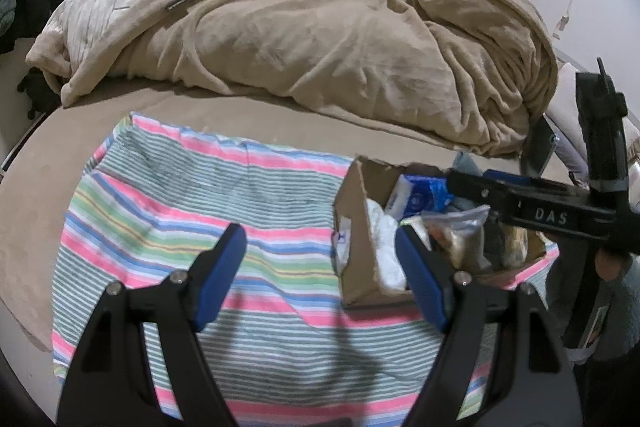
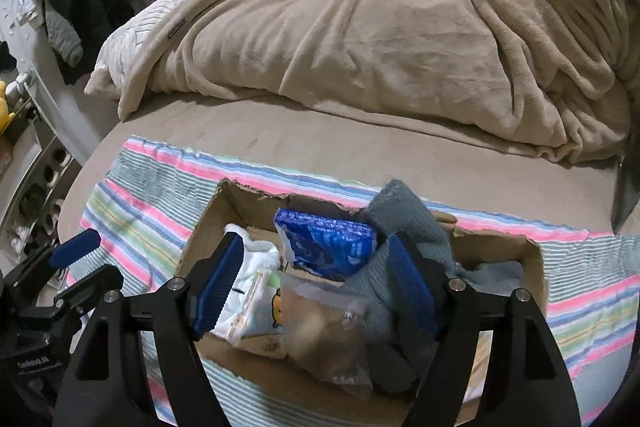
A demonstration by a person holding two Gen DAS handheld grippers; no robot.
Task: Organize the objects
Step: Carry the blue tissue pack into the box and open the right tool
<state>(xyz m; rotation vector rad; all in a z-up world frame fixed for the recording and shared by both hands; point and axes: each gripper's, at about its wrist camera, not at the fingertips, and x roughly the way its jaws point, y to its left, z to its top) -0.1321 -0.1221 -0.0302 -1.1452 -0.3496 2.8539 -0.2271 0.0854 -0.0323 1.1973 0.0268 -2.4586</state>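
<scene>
Bed w/ striped towel (image 2: pixel 132 211) under cardboard box (image 2: pixel 536 267) of packets. Right gripper (image 2: pixel 316 291) spread above clear bag (image 2: pixel 320 327); left gripper (image 1: pixel 324 267) spread, empty, beside box. Best: drop straight, pinch bag top only, avoid grey cloth (image 2: pixel 404 215).

- The striped cloth (image 1: pixel 192 227) left of the cardboard box (image 1: pixel 356 267) lies flat and bare, open to approach.
- The box is packed: a blue packet (image 2: pixel 328 247), grey fabric (image 2: pixel 404 223), a clear bag (image 2: pixel 324 327) and white items (image 2: pixel 256 267) crowd its opening.
- Behind the cloth, a heaped beige blanket (image 1: pixel 320 47) blocks the far side of the bed.
- The right gripper (image 2: pixel 316 287) spreads over the box, filling the space above it.
</scene>
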